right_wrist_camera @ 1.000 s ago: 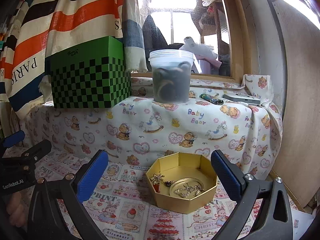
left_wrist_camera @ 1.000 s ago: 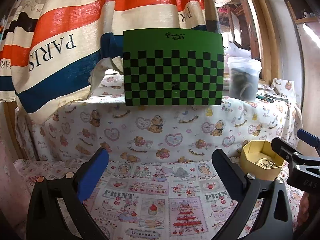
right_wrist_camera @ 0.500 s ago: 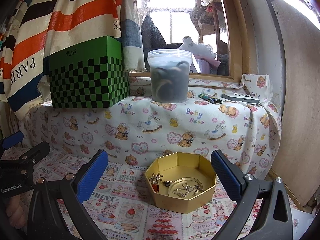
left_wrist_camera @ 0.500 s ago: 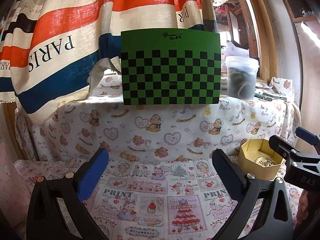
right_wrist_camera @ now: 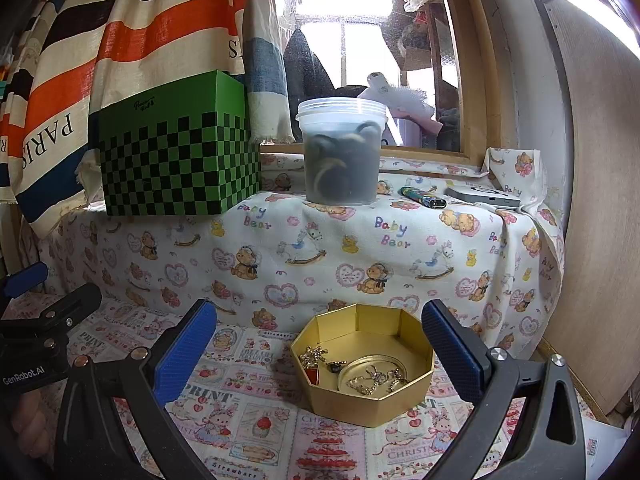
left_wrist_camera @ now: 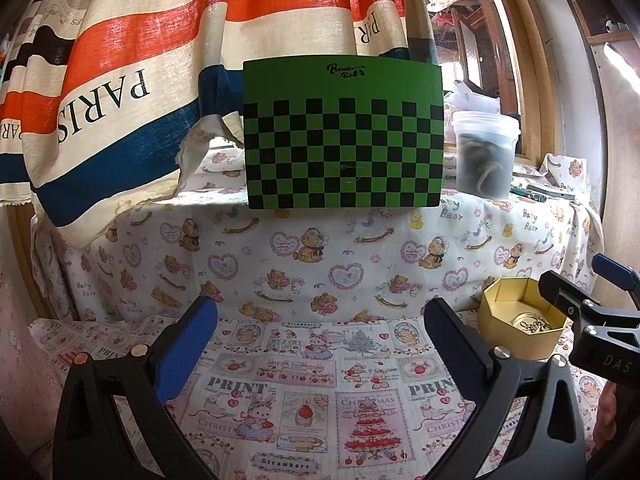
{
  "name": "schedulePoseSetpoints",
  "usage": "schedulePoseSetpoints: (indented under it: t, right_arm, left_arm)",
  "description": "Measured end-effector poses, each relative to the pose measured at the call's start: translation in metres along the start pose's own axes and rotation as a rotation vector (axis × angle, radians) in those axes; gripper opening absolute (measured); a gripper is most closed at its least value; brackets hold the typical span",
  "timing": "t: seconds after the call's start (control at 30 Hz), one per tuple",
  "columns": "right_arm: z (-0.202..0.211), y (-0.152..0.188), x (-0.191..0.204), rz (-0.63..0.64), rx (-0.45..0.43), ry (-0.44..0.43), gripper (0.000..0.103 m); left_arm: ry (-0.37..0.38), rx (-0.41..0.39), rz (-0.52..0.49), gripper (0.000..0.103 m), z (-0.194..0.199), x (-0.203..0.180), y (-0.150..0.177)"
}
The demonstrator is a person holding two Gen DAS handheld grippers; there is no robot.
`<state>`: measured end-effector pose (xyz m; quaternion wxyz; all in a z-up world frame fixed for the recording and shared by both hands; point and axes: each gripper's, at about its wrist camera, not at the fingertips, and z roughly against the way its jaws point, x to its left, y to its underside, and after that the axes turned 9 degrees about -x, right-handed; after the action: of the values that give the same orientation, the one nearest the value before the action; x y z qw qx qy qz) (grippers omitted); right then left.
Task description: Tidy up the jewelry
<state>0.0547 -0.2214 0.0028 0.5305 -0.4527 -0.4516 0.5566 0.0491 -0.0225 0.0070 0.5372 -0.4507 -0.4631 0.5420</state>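
A gold octagonal box (right_wrist_camera: 362, 398) sits on the printed cloth straight ahead of my right gripper (right_wrist_camera: 318, 346), which stands open and empty just short of it. Inside the box lie a round gold lid with chain jewelry (right_wrist_camera: 374, 376), a gold brooch (right_wrist_camera: 314, 356), a red piece (right_wrist_camera: 313, 375) and a small dark ring (right_wrist_camera: 336, 366). My left gripper (left_wrist_camera: 320, 344) is open over bare cloth, with nothing between its fingers. The same gold box (left_wrist_camera: 520, 338) shows at the right of the left wrist view, partly hidden by the right gripper's body (left_wrist_camera: 592, 320).
A raised ledge draped in teddy-bear cloth (right_wrist_camera: 360, 240) stands behind the box. It carries a green checkered box (right_wrist_camera: 176, 160), a lidded plastic tub (right_wrist_camera: 342, 152), a lighter (right_wrist_camera: 422, 197) and a flat grey device (right_wrist_camera: 482, 197). A striped curtain (left_wrist_camera: 120, 80) hangs left; a wooden panel (right_wrist_camera: 600, 240) stands right.
Both views have shifted slightly; the ledge objects sit a little lower and left in frame, and the gold box has drifted left. Both grippers stay open.
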Motion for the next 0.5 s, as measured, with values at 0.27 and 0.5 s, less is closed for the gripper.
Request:
schedulePoseSetpoints:
  t: [0.27,0.5]
  right_arm:
    - [0.0001,0.0000,-0.0001,0.000,0.000,0.000,0.103]
    - [0.0001,0.0000,-0.0001,0.000,0.000,0.000,0.103]
  left_arm:
    - [0.003,0.003,0.001,0.102,-0.0001,0.0002,0.0000]
    - [0.003,0.005,-0.001,0.102,-0.0011,-0.0002,0.0000]
